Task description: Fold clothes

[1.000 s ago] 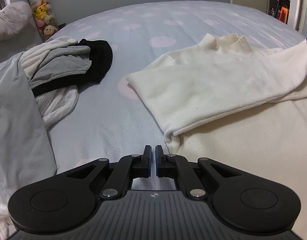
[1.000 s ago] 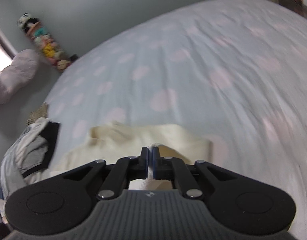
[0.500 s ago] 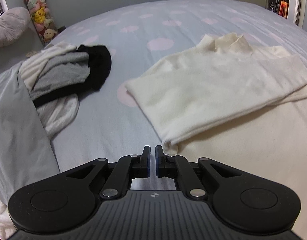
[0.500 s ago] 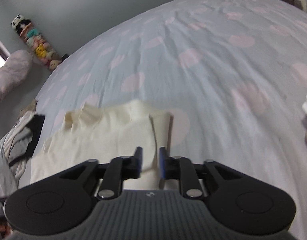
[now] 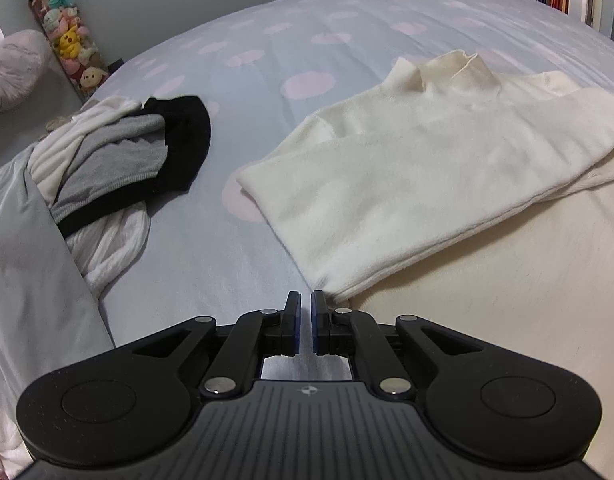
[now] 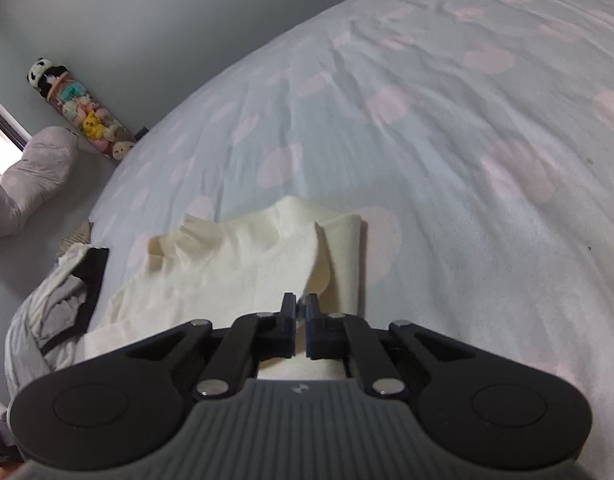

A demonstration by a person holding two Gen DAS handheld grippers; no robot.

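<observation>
A cream turtleneck sweater lies flat on the blue, pink-dotted bed sheet, collar at the far end. One sleeve is folded across its body, and the cuff ends just ahead of my left gripper. That gripper is shut and empty, low over the sheet beside the cuff. In the right wrist view the sweater shows its folded shoulder edge. My right gripper hovers over the sweater, shut, with nothing seen between its fingers.
A pile of grey, black and white clothes lies at the left, partly on a grey cloth. A clear tube of plush toys stands by the wall, with a pink pillow next to it.
My right gripper let go of the sleeve, opened, then shut again and drew back. The sleeve now lies across the sweater. My left gripper has hardly moved.
</observation>
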